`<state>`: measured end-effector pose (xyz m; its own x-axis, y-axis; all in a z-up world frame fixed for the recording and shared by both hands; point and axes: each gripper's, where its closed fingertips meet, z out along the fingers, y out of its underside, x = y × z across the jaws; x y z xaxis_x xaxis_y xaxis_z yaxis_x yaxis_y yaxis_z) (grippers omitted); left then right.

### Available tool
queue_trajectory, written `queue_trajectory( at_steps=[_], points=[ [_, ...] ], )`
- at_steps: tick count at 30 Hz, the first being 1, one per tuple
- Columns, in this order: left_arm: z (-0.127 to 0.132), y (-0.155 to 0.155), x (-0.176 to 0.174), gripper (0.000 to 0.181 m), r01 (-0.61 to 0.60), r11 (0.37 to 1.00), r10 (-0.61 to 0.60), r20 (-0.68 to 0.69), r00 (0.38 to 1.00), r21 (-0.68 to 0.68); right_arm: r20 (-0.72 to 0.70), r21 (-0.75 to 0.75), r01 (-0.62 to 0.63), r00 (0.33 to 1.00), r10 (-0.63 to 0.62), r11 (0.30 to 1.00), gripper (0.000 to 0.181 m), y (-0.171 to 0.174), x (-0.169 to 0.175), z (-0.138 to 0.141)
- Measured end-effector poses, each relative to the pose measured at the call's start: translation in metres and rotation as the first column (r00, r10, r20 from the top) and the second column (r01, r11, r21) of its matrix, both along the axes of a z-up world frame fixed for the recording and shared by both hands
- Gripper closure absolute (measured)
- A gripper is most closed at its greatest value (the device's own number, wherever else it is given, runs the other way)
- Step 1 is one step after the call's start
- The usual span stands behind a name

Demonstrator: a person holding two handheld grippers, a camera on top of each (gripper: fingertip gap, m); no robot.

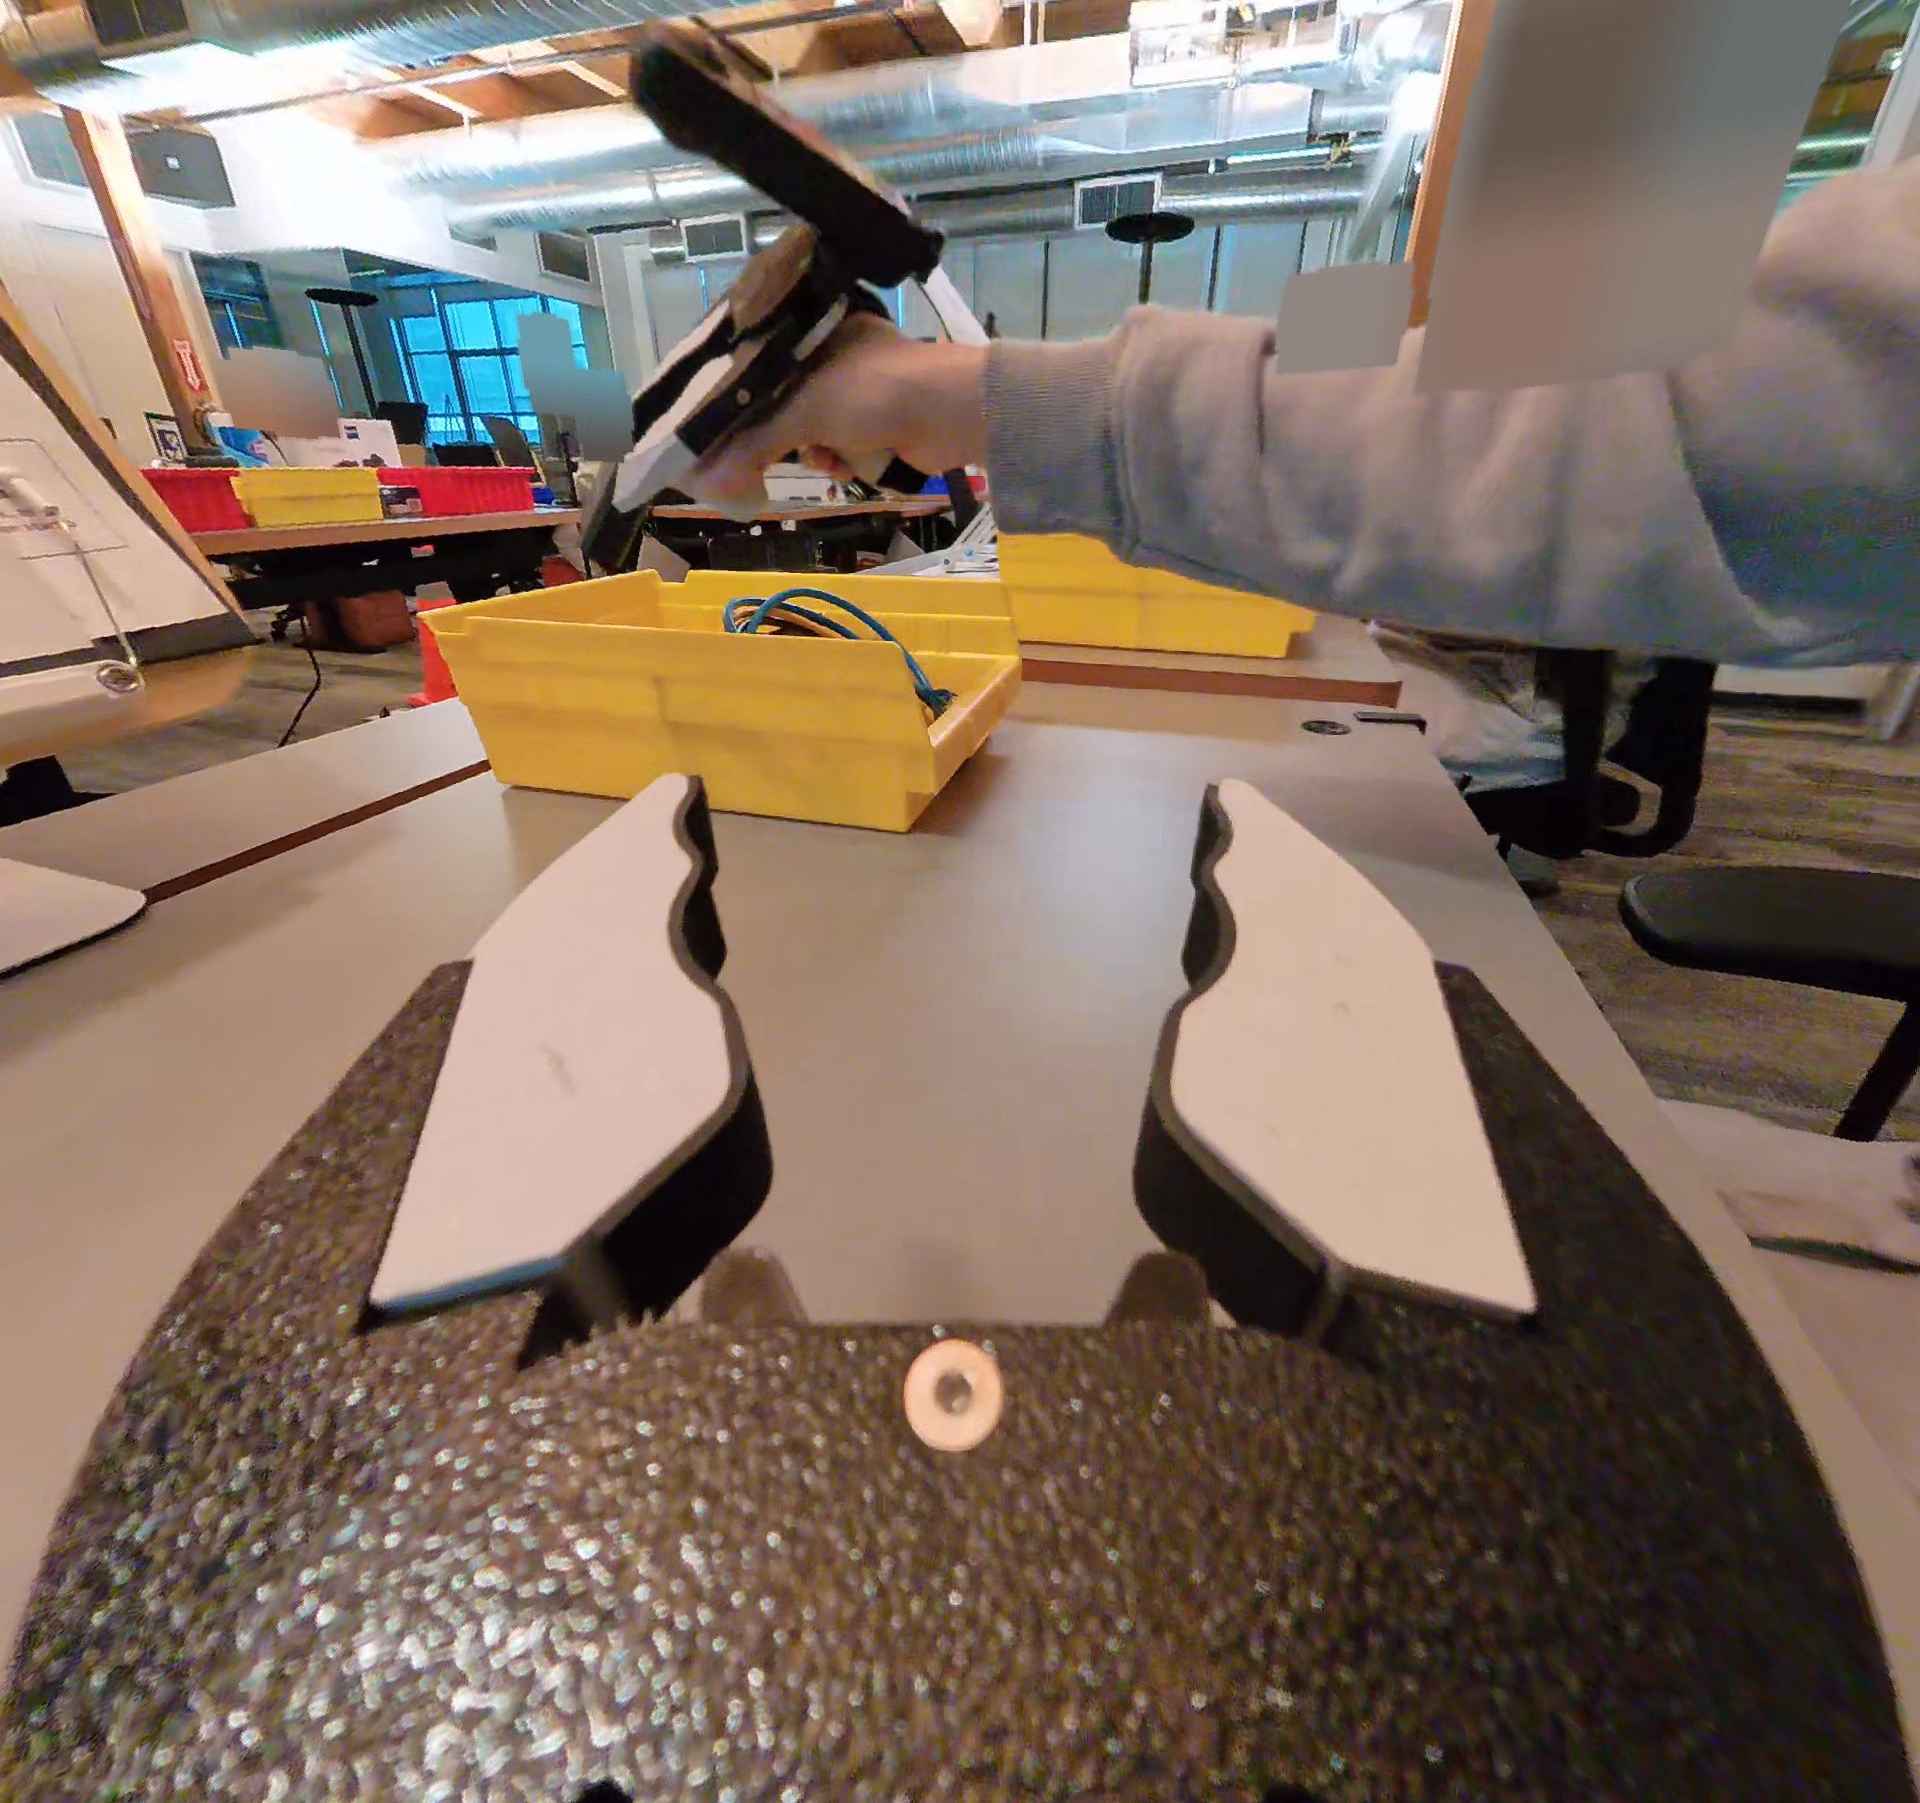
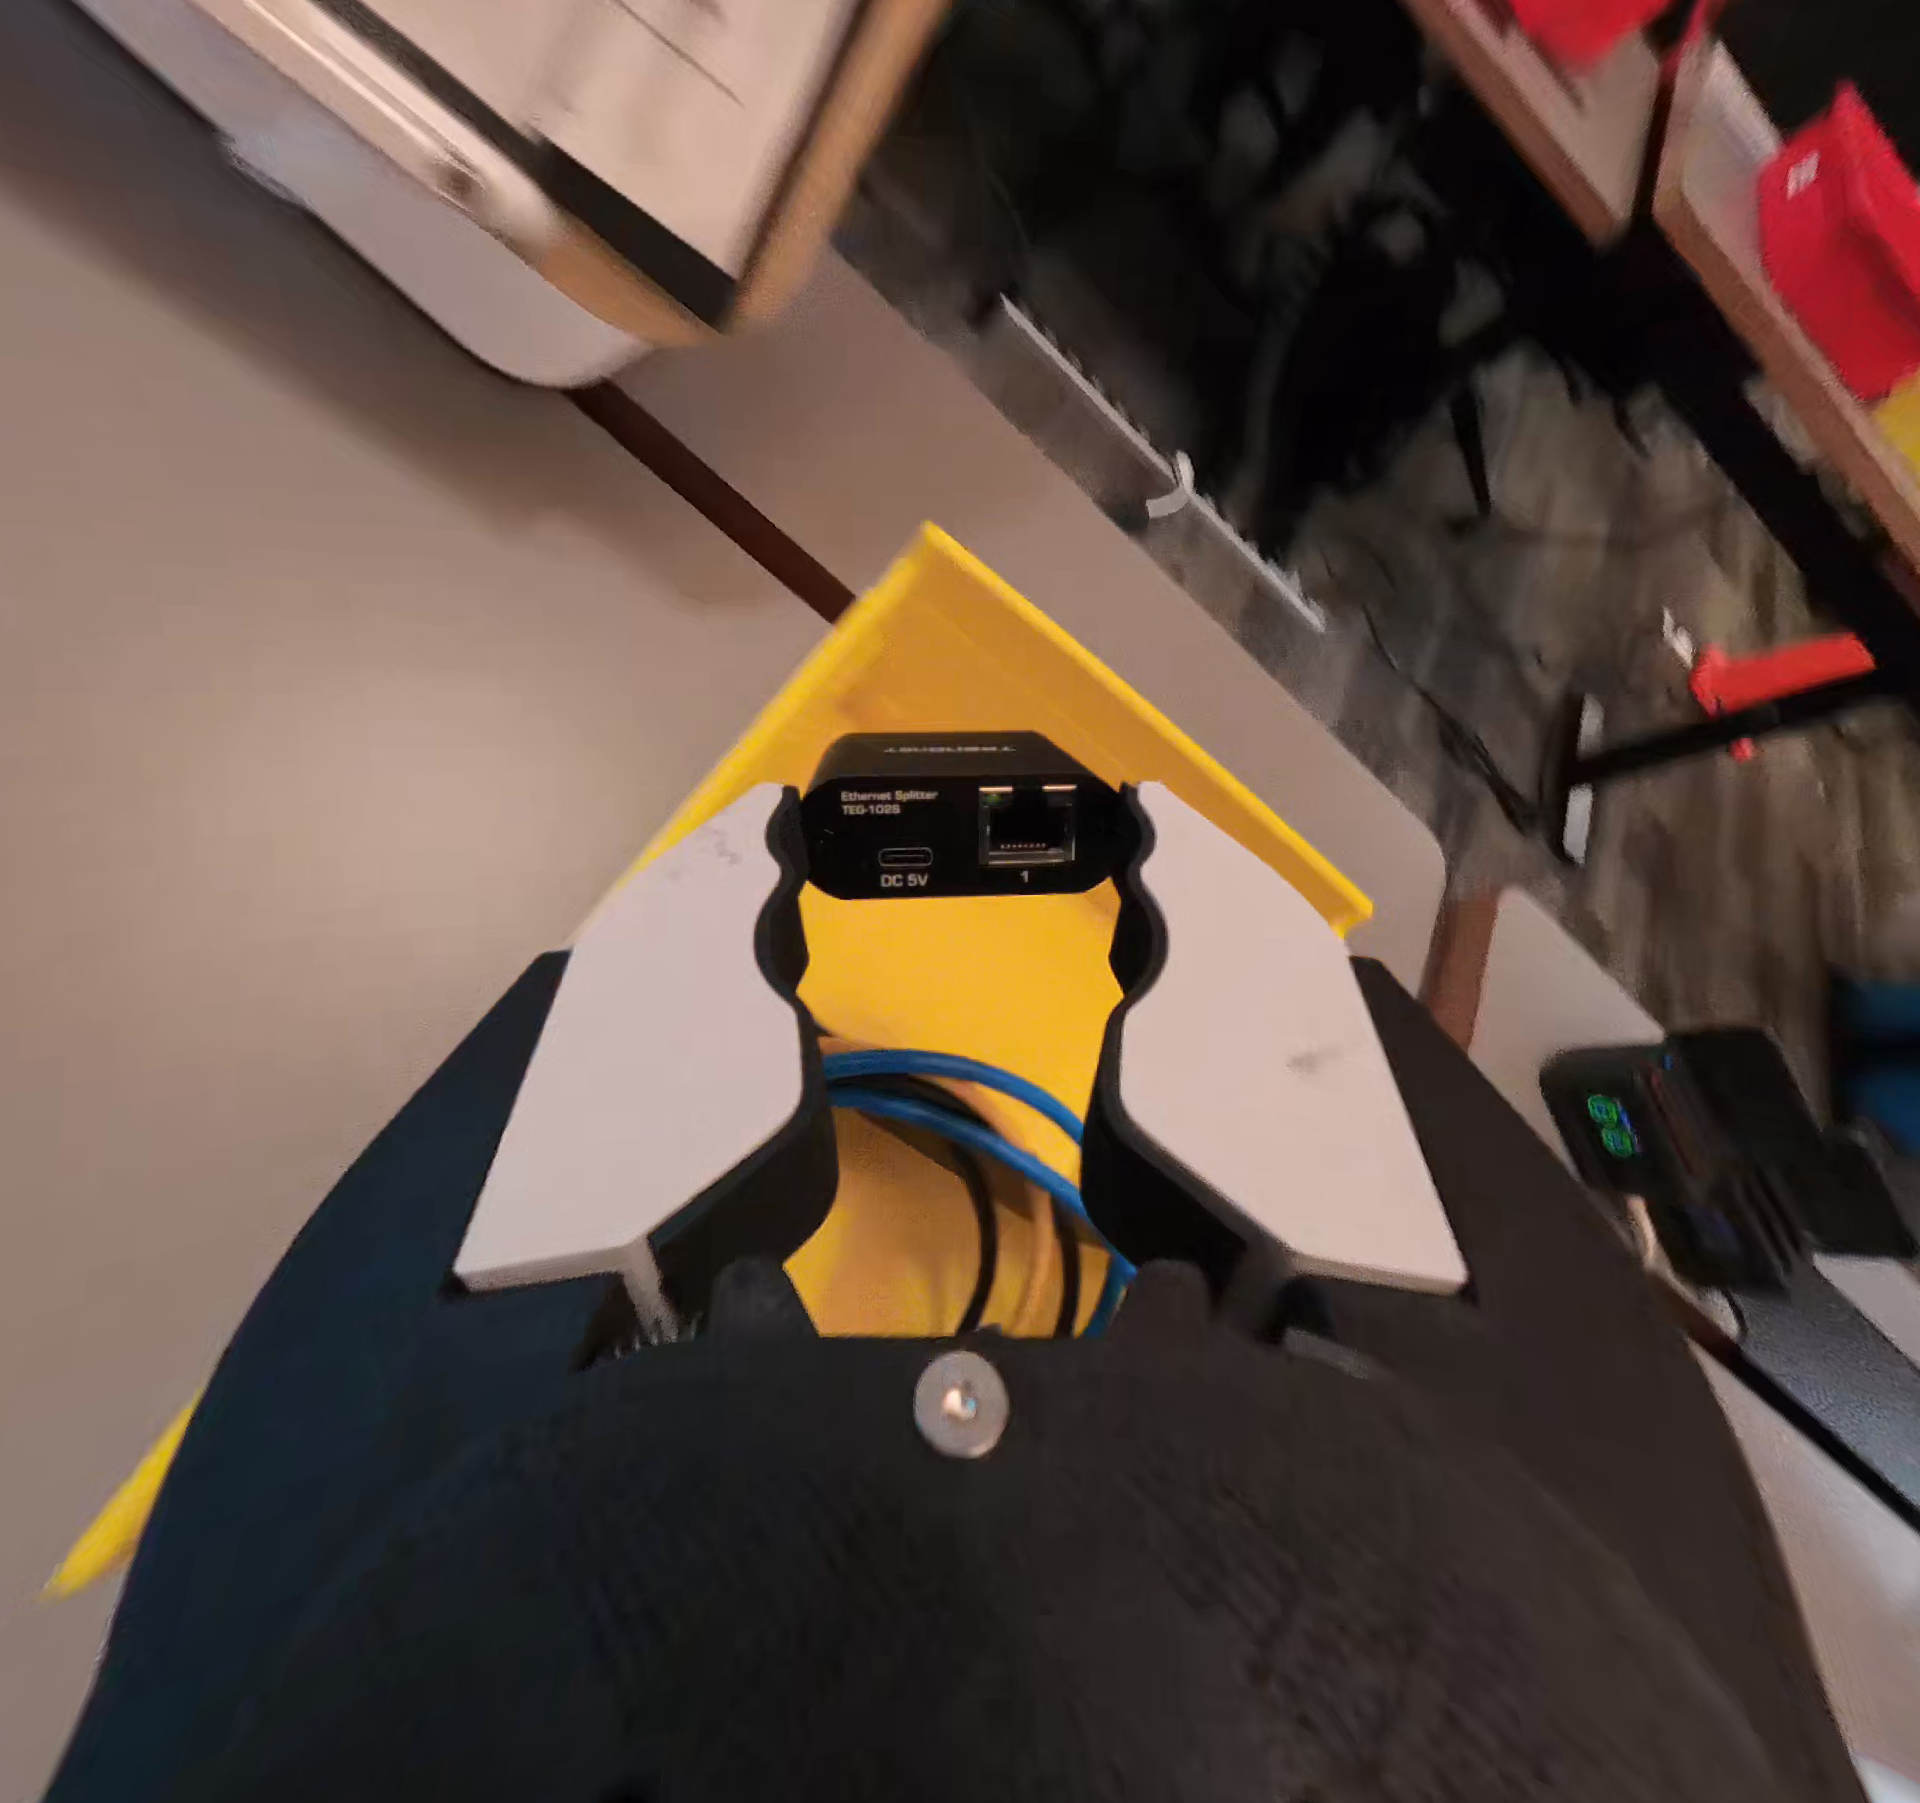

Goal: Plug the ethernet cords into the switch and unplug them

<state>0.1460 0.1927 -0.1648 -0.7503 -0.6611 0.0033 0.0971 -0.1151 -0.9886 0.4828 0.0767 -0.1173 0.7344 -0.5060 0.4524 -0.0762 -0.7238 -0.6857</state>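
Observation:
In the right wrist view my right gripper (image 2: 958,818) is shut on a small black ethernet switch (image 2: 940,823), held by its two ends above a yellow bin (image 2: 997,652). One empty port faces the camera. Blue cable (image 2: 966,1078), black cable (image 2: 982,1223) and yellow cable (image 2: 1039,1244) lie coiled in the bin below. In the left wrist view my left gripper (image 1: 951,797) is open and empty, low over the grey table (image 1: 935,1078), just in front of the yellow bin (image 1: 665,704). A blue cable (image 1: 831,610) loops out of it. A hand holds the right gripper (image 1: 748,382) tilted down above the bin.
A second yellow bin (image 1: 1143,600) stands behind the first. A white stand (image 1: 62,548) is at the left, with its base on the table. Black chairs (image 1: 1766,922) stand past the table's right edge. A dark device with green lights (image 2: 1662,1130) lies on the table at the right.

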Motion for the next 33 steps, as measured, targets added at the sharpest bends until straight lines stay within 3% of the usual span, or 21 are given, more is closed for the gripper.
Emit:
queue_trajectory(
  at_steps=[3,7,9,12,15,18,24,28,30,33],
  points=[
    [-0.001,-0.001,0.003,0.095,-0.015,1.0,0.015,0.002,1.0,0.015,-0.033,-0.077,0.081,0.996,-0.083,0.994,0.124,-0.01,0.034,-0.029],
    [-0.004,-0.004,0.006,0.095,-0.029,0.999,0.029,0.007,1.0,0.038,-0.123,-0.088,0.121,0.984,-0.132,0.989,0.124,-0.011,0.043,-0.059],
    [-0.006,-0.004,0.007,0.095,-0.045,0.997,0.045,0.003,0.999,0.057,-0.082,-0.057,0.155,0.984,-0.16,0.986,0.125,-0.014,0.047,-0.058],
    [-0.01,-0.006,0.01,0.094,-0.065,0.993,0.065,0.0,0.998,0.099,-0.042,0.027,0.182,0.983,-0.18,0.983,0.112,-0.022,0.042,-0.042],
    [-0.015,-0.009,0.012,0.093,-0.072,0.989,0.073,-0.007,0.997,0.133,-0.017,0.148,0.175,0.985,-0.174,0.973,0.105,-0.038,0.017,-0.021],
    [-0.018,-0.008,0.016,0.095,-0.104,0.981,0.109,-0.02,0.994,0.165,-0.007,0.328,0.141,0.989,-0.147,0.934,0.103,-0.059,-0.035,-0.01],
    [-0.026,0.0,0.033,0.101,-0.241,0.951,0.266,-0.12,0.956,0.191,-0.016,0.628,0.113,0.991,-0.132,0.77,0.106,-0.115,-0.142,-0.022],
    [-0.022,-0.024,0.073,0.102,-0.33,0.935,0.353,-0.252,0.901,0.128,-0.011,0.633,0.179,0.975,-0.222,0.753,0.101,-0.153,-0.152,-0.028],
    [-0.009,-0.051,0.099,0.097,-0.34,0.932,0.363,-0.296,0.883,0.127,-0.058,0.61,0.273,0.952,-0.302,0.744,0.089,-0.173,-0.145,-0.028],
    [0.0,-0.102,0.139,0.084,-0.293,0.933,0.354,-0.387,0.852,0.208,-0.027,0.677,0.259,0.944,-0.328,0.689,0.087,-0.185,-0.143,-0.013]
  ],
)
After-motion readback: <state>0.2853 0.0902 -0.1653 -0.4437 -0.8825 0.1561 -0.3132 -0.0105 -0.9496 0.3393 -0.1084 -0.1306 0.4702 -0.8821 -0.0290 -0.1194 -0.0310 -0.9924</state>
